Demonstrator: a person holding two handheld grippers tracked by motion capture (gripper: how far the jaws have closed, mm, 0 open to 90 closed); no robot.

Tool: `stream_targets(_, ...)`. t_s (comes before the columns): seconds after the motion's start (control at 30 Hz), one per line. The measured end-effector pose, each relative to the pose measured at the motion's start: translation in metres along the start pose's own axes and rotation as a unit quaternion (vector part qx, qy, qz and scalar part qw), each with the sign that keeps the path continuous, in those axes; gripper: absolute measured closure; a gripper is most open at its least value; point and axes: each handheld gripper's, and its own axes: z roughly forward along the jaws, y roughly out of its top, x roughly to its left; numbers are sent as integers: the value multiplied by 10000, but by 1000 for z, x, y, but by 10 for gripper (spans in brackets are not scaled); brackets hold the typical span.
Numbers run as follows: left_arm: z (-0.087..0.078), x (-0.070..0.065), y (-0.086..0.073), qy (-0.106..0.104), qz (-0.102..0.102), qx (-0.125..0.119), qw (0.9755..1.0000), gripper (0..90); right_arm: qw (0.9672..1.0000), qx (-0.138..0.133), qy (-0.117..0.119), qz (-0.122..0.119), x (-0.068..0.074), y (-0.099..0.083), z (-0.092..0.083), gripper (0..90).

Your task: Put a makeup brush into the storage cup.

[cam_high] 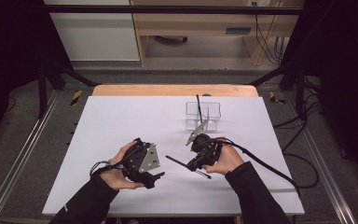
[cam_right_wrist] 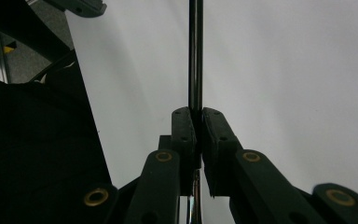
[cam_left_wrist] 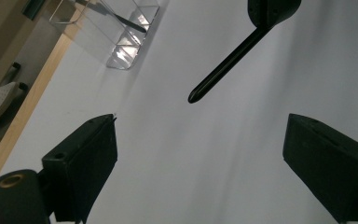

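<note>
Pen (cam_high: 177,162) clamped level in right hand-held gripper (cam_high: 196,164); left hand-held gripper (cam_high: 156,176) gapes wide, facing it.

A glossy black pen (cam_right_wrist: 195,56), a clear plastic box (cam_high: 203,115), a matt white tabletop (cam_high: 121,121) edged in pale wood

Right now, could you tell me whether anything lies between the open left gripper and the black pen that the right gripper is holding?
Nothing visible does. The left gripper stands with its jaws open, and the black pen clamped in the right gripper points toward it across bare white table. The clear box sits farther back, off that line.
</note>
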Motion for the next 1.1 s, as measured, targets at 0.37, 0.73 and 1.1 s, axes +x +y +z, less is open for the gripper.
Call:
stream_targets(0.37,8,-7,13,15,525,89,9986,122,10000,-4,40,-1,-2,1,3,845)
stream_targets(0.73,17,-14,23,9,1073,222,9940,153,9999,-5,93,58,-3,2,4,845)
stream_targets(1.1,29,-22,30,-63,1580,375,9867,210,9999,46,143,49,-3,2,6,845)
